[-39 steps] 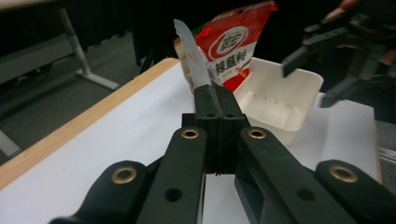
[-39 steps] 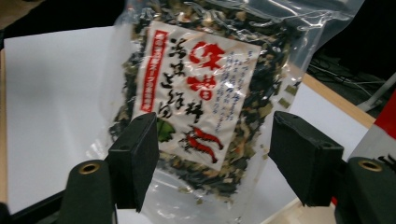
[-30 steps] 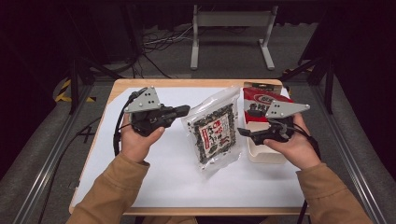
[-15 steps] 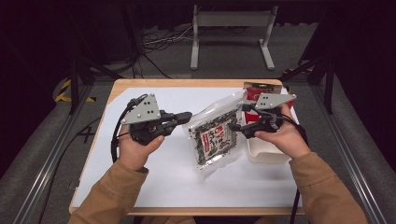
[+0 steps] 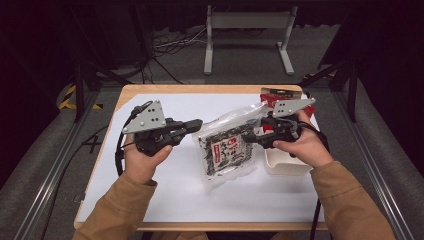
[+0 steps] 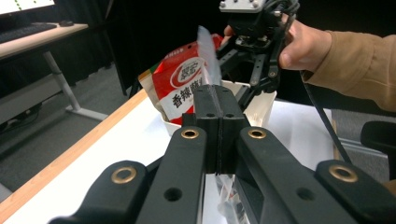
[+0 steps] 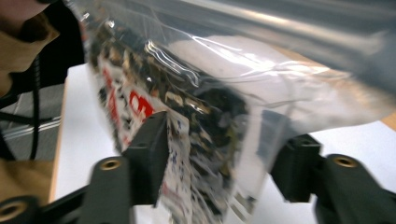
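A clear bag of dark snacks with a red and white label [image 5: 227, 152] hangs tilted above the white table top, lifted at its upper edge. My left gripper [image 5: 197, 123] is shut on the bag's top left corner. In the left gripper view, its jaws [image 6: 217, 100] are pressed together and a strip of the bag's film [image 6: 205, 51] sticks up past them. My right gripper [image 5: 254, 137] is at the bag's right side. Its jaws [image 7: 219, 154] have just been closing and stand wide, with the bag [image 7: 187, 116] between them.
A white bin [image 5: 285, 162] stands at the table's right edge under the right hand, with a red snack packet [image 5: 272, 97] leaning in its far end. The packet [image 6: 180, 84] and bin [image 6: 261, 105] lie ahead of the left jaws. The white sheet [image 5: 150, 200] covers the wooden table.
The bag lay flat on the table and now hangs raised and tilted between the grippers. The right gripper has moved in onto the bag's right side.
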`<action>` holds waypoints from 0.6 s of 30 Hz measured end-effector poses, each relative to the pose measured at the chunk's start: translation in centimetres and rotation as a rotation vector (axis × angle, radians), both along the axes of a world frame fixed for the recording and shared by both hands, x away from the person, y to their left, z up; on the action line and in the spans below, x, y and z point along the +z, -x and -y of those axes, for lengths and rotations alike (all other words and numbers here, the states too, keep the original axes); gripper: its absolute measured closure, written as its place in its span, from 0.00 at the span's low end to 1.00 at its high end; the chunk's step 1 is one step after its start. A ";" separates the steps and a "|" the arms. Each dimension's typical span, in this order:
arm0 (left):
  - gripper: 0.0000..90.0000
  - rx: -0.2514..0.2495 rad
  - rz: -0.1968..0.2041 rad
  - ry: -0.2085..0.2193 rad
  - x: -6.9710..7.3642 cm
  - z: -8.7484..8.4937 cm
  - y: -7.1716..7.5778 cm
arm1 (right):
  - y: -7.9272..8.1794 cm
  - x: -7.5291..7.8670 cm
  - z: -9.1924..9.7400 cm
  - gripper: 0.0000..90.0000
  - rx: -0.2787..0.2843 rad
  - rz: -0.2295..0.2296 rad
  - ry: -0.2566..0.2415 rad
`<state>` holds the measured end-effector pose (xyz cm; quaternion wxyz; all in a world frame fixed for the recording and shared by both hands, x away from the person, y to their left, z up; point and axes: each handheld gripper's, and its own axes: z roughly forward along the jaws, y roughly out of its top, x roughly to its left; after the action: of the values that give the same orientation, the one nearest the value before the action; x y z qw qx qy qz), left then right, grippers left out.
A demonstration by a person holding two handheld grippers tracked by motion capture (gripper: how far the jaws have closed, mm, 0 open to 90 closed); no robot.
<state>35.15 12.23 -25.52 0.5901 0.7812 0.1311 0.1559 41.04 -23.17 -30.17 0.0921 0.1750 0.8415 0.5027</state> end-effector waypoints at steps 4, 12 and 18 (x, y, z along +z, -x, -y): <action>1.00 0.000 0.003 0.015 0.3 -0.3 0.2 | 0.7 0.5 0.0 0.61 0.048 -0.006 0.035; 1.00 0.024 0.015 0.044 0.6 -1.1 0.3 | 1.6 1.1 -0.4 0.80 0.136 -0.033 0.023; 1.00 0.013 -0.031 0.099 0.7 -2.3 -0.3 | 3.2 2.2 -0.9 0.85 0.205 -0.004 0.033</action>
<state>35.49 14.55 -24.87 0.6250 0.7524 0.1530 0.1411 37.85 -22.26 -28.01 0.0414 0.0875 0.8633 0.4954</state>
